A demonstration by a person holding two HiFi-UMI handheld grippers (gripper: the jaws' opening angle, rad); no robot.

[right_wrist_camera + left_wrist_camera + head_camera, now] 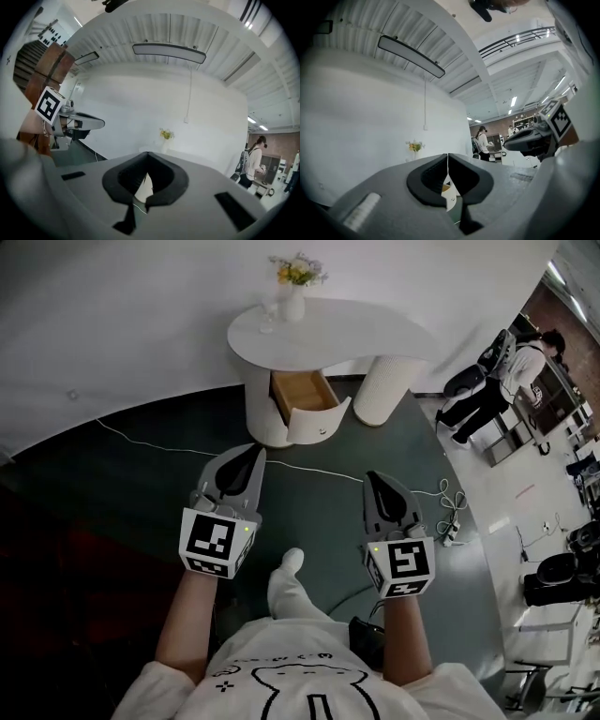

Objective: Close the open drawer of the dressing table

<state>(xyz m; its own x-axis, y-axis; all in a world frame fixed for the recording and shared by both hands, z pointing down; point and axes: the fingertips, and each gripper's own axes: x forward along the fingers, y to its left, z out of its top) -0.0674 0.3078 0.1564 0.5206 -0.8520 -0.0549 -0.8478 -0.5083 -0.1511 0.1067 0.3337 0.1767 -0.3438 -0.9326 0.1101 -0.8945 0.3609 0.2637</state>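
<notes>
The white dressing table [361, 326] stands against the far wall, well ahead of me. Its drawer [317, 422] is pulled out below the top, showing a wooden inside. My left gripper [253, 454] is held above the floor, short of the drawer, jaws together and empty. My right gripper [373, 478] hovers level with it to the right, also shut and empty. In the left gripper view, the left gripper [447, 157] points at the table, the drawer front [451, 199] showing through its notch. In the right gripper view, the right gripper [148, 155] shows the same drawer [144, 187].
A vase of flowers [295, 285] and a glass [267, 319] stand on the tabletop. A white cable [314, 471] crosses the dark floor toward a tangle of plugs [451, 517]. A person [511, 371] stands at the right by furniture. My own foot [292, 562] is below.
</notes>
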